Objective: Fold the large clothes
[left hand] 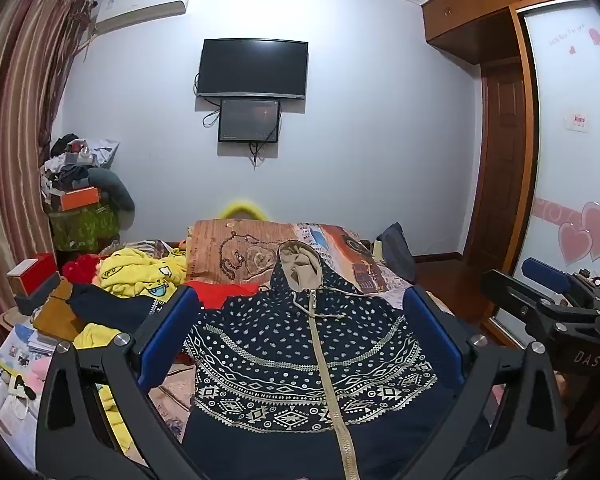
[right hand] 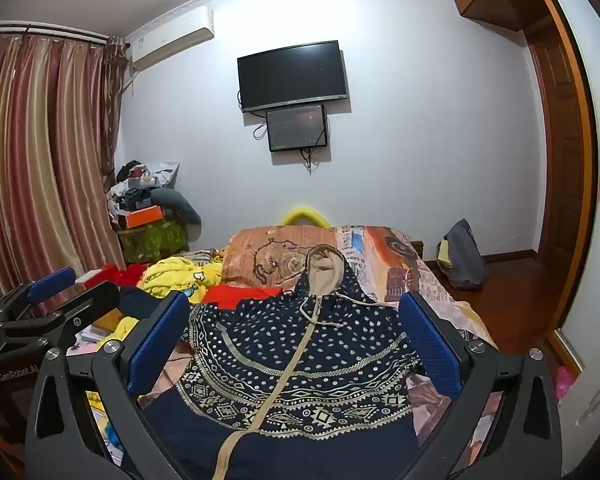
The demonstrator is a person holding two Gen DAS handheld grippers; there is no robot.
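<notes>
Since the hoodie (left hand: 300, 360) is soft and floppy, I'd pinch its shoulder edges; both grippers' fingers (left hand: 168, 336) apart, empty.

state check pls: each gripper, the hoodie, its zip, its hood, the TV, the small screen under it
left gripper: open, holding nothing
right gripper: open, holding nothing
hoodie: laid front up, unfolded
zip: closed
hood: lying flat, lining showing
TV: dark
small screen: faintly lit
</notes>
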